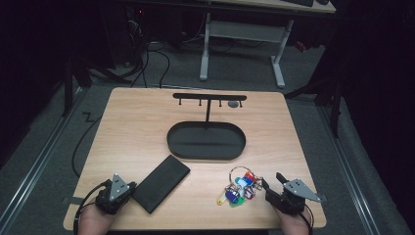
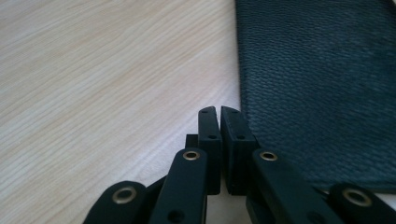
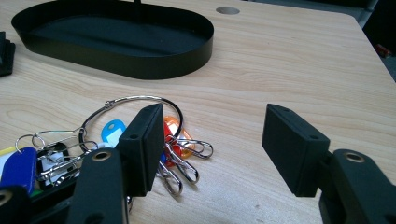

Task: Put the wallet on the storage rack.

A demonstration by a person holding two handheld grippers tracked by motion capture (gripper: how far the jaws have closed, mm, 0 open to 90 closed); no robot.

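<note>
A bunch of coloured key tags on a metal ring [image 1: 239, 188] [image 3: 140, 135] lies at the table's front right. My right gripper [image 1: 273, 183] [image 3: 219, 144] rests just right of it, open, the ring beside and partly behind its left jaw, nothing between the jaws. A flat black textured case [image 1: 160, 182] [image 2: 317, 79] lies at front left. My left gripper [image 1: 128, 192] [image 2: 218, 114] sits at the case's near left edge, shut with nothing in it. A black oval tray [image 1: 206, 141] [image 3: 116, 37] with a T-shaped hook stand [image 1: 209, 98] rising from it stands mid-table.
The wooden table [image 1: 147, 127] ends close behind both hands. A round grey disc [image 1: 233, 104] [image 3: 228, 10] sits near the stand's right end. A white desk frame [image 1: 240, 34] and cables stand on the floor beyond the table.
</note>
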